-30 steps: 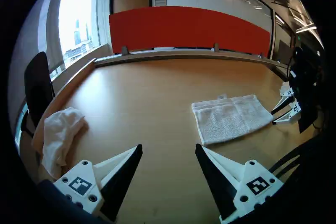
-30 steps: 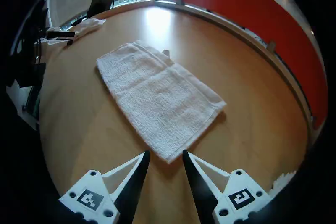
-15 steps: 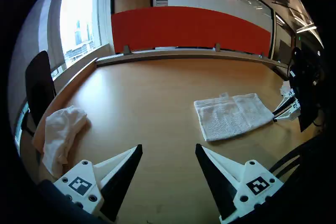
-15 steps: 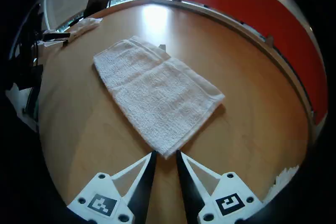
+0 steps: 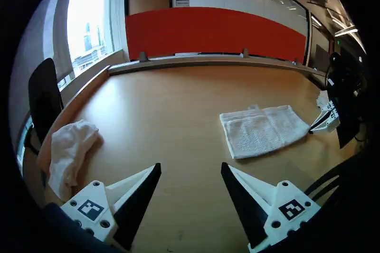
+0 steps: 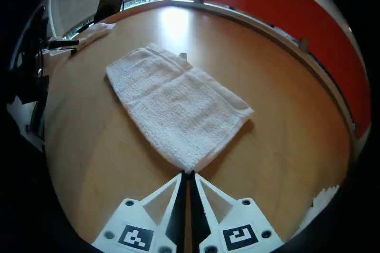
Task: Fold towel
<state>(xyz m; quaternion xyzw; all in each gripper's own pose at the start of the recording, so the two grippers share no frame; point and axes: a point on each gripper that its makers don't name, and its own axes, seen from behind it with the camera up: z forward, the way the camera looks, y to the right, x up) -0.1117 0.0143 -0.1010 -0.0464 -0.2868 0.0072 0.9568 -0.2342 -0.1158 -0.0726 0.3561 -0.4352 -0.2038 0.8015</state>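
A white terry towel (image 6: pixel 175 106), folded flat in layers, lay on the right side of a light wooden tabletop (image 5: pixel 166 110), well apart from a crumpled white cloth (image 5: pixel 71 151) at the left edge. The right gripper (image 6: pixel 189 174) sat at the towel's near corner, its fingers clenched to a slit with the corner tip apparently pinched between them. The left gripper (image 5: pixel 190 165) hovered over bare wood, fingers released and wide apart, well short of the towel. For a clean fold, the pinch likely needed to hold every layer at that corner, not the top one alone. The lift would best be low and steady, carrying the corner straight across to the opposite edge. The idle left gripper could usefully catch the neighbouring corner so the cloth would not skew or drag.
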